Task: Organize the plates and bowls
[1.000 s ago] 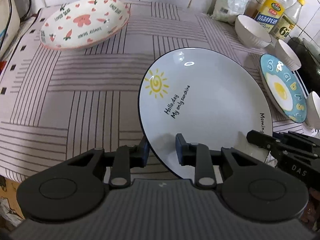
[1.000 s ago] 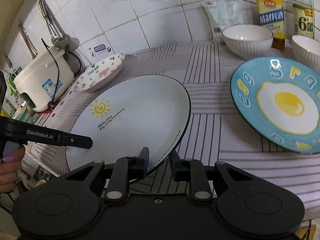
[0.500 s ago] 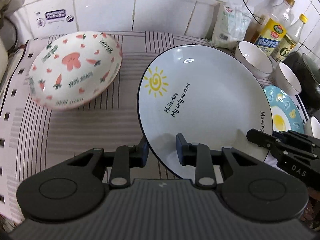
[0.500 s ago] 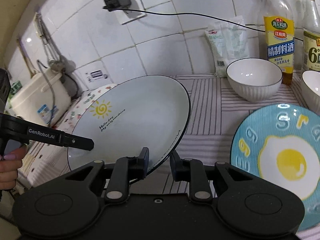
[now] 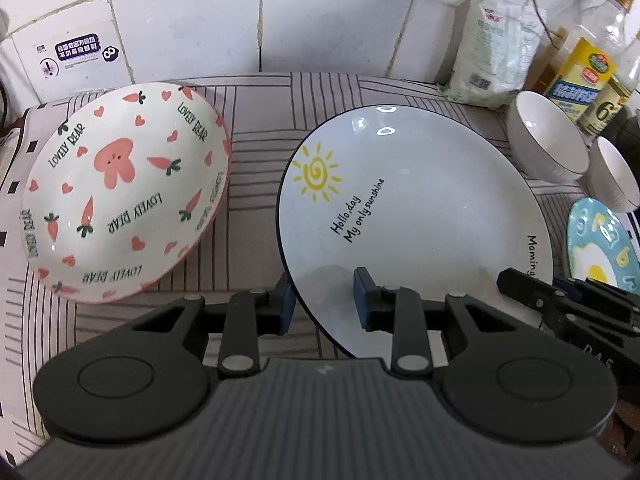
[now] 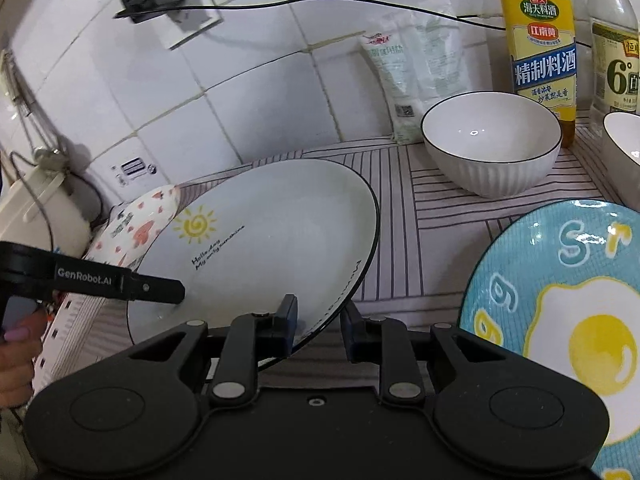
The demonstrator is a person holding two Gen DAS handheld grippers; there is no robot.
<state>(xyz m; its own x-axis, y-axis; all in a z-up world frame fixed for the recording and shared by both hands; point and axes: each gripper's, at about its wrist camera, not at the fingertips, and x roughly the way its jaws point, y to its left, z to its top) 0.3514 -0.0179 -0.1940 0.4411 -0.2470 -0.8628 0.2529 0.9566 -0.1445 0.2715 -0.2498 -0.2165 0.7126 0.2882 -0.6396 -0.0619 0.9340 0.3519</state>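
Observation:
A white plate (image 5: 420, 208) with a yellow sun and black lettering hangs tilted above the striped cloth, held by both grippers. My left gripper (image 5: 324, 304) is shut on its near left rim. My right gripper (image 6: 320, 326) is shut on the near right rim of the same white plate (image 6: 272, 240). Just left of the plate, a pink carrot-and-heart dish (image 5: 124, 208) rests on the cloth. The plate's far edge partly hides this dish (image 6: 136, 232) in the right wrist view. Right of the plate lies a blue fried-egg plate (image 6: 560, 320).
Two white ribbed bowls (image 6: 492, 140) (image 6: 620, 136) stand at the back right, in front of bottles (image 6: 540, 52) and a white bag (image 6: 408, 72). The tiled wall (image 5: 200, 20) is close behind. A rice cooker (image 6: 40, 208) stands far left. A hand (image 6: 16, 356) grips the left tool.
Both grippers have carried the sun plate toward the tiled wall. The carrot dish now lies close beside its left edge, and the blue plate and bowls look nearer in the right view.

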